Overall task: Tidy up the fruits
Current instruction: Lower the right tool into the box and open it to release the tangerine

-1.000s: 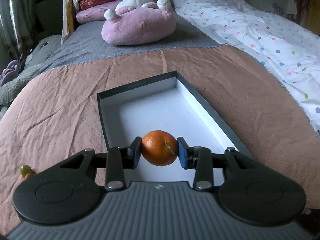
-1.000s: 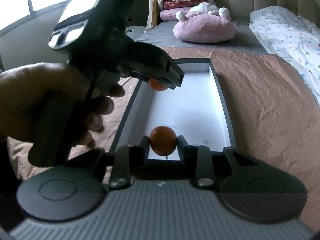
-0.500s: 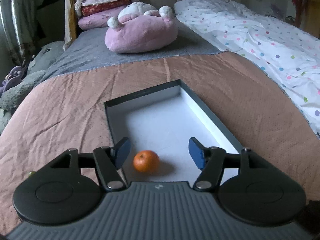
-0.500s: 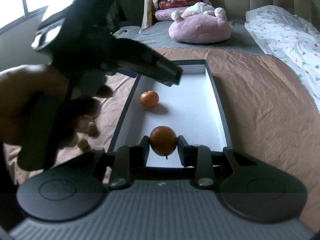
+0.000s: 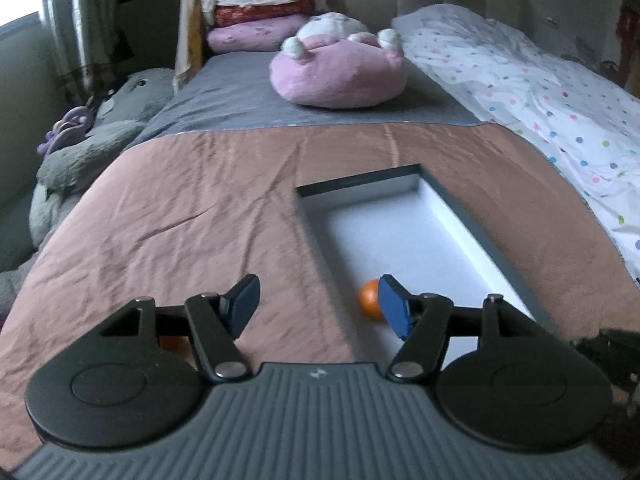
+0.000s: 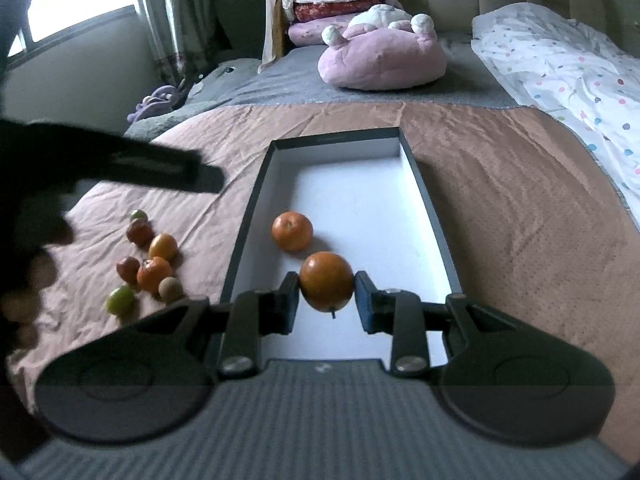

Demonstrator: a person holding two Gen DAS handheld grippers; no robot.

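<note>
The right gripper is clamping an orange between its two pads, holding it above the near end of the box, a long dark-walled tray with a white floor lying on the brown bedspread. A second orange is resting on the box floor, just beyond the held one and nearer the box's left wall.

The left gripper is hanging with its jaws spread wide and nothing between them, over the bedspread just left of the box. Its right pad is overlapping the orange in the box in the left wrist view, without touching it.

Left of the box, a loose cluster of small fruits is lying on the bedspread: orange, reddish, green and tan pieces close together. Beyond the box, a pink plush is sitting on the grey sheet.
</note>
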